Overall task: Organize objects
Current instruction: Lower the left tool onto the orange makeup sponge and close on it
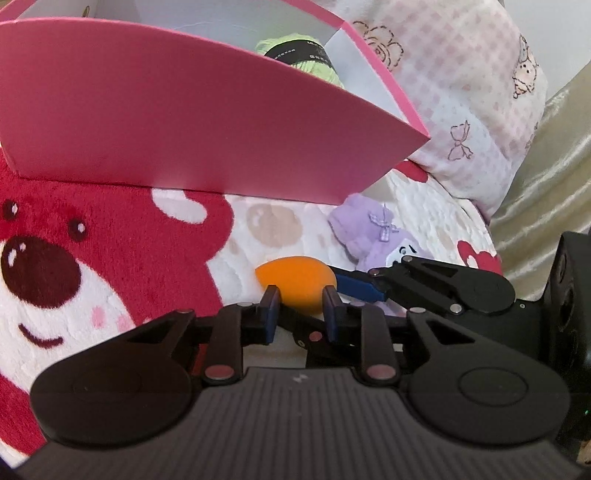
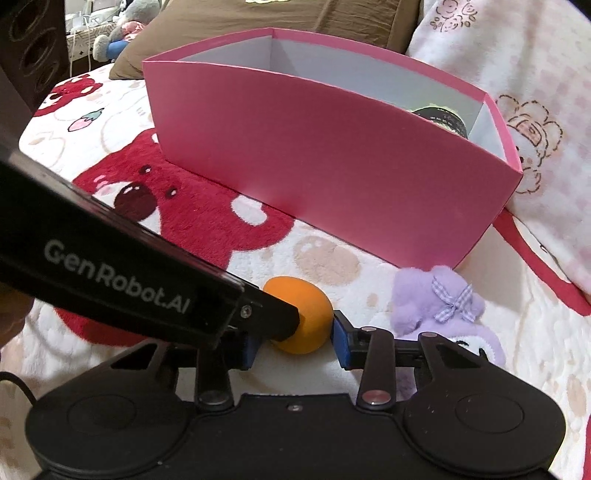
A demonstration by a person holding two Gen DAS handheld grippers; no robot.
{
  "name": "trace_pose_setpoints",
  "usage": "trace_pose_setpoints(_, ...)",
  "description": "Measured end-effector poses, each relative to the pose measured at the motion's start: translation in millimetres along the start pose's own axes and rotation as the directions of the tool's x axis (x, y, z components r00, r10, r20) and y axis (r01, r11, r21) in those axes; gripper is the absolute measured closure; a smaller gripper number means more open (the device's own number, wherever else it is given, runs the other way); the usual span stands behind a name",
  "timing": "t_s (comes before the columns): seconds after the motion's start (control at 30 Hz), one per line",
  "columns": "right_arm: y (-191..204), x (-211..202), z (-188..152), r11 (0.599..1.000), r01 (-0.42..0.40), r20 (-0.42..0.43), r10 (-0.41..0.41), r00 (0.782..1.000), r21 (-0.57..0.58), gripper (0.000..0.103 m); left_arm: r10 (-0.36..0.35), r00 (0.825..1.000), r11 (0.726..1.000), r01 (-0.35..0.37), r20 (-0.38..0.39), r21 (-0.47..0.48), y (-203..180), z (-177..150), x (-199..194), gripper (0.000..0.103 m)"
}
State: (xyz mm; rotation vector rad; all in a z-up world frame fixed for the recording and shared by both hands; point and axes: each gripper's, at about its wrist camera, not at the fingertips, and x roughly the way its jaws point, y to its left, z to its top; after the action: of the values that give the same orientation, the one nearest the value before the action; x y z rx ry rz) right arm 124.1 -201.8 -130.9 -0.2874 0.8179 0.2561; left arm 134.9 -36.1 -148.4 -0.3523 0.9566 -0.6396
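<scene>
An orange egg-shaped sponge (image 1: 291, 282) lies on the bear-print blanket (image 1: 110, 266) in front of a pink box (image 1: 166, 122). My left gripper (image 1: 301, 308) is open, with the sponge just beyond its blue pads. My right gripper (image 2: 297, 343) is open around the same sponge (image 2: 303, 314), its right pad (image 2: 340, 341) touching or nearly touching it; its left pad is hidden behind my left gripper's body (image 2: 122, 273). A purple plush toy (image 2: 447, 306) lies to the right of the sponge. A green yarn ball (image 1: 303, 55) sits inside the box.
A pink checked pillow (image 1: 461, 92) lies behind and right of the box. A brown cushion (image 2: 258, 18) lies behind the box. A dark speaker (image 2: 29, 48) stands at the far left. The blanket's edge drops off at the right (image 1: 546, 184).
</scene>
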Motion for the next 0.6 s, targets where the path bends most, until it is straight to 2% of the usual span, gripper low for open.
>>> trace_pose_setpoints(0.1, 4, -1, 2, 0.999, 0.03, -0.002, -0.03, 1.0, -0.017, 0.06, -0.024, 0.999, 1.0, 0.024, -0.037, -0.004, -2, 4, 0, 0.077)
trace_pose_setpoints(0.27, 21, -1, 2, 0.987, 0.097, 0.019, -0.096, 0.995, -0.127, 0.06, -0.033, 0.998, 0.999, 0.033, -0.049, -0.007, -3, 8, -2, 0.074)
trace_pose_setpoints(0.43, 19, -3, 8, 0.99, 0.086, 0.013, -0.085, 0.996, -0.108, 0.06, -0.005, 0.999, 1.0, 0.007, -0.05, 0.029, -10, 11, -8, 0.077)
trace_pose_setpoints(0.6, 21, -8, 12, 0.989, 0.089, -0.001, -0.09, 0.996, -0.117, 0.06, 0.011, 0.995, 0.999, -0.006, -0.102, 0.042, -17, 17, -15, 0.08)
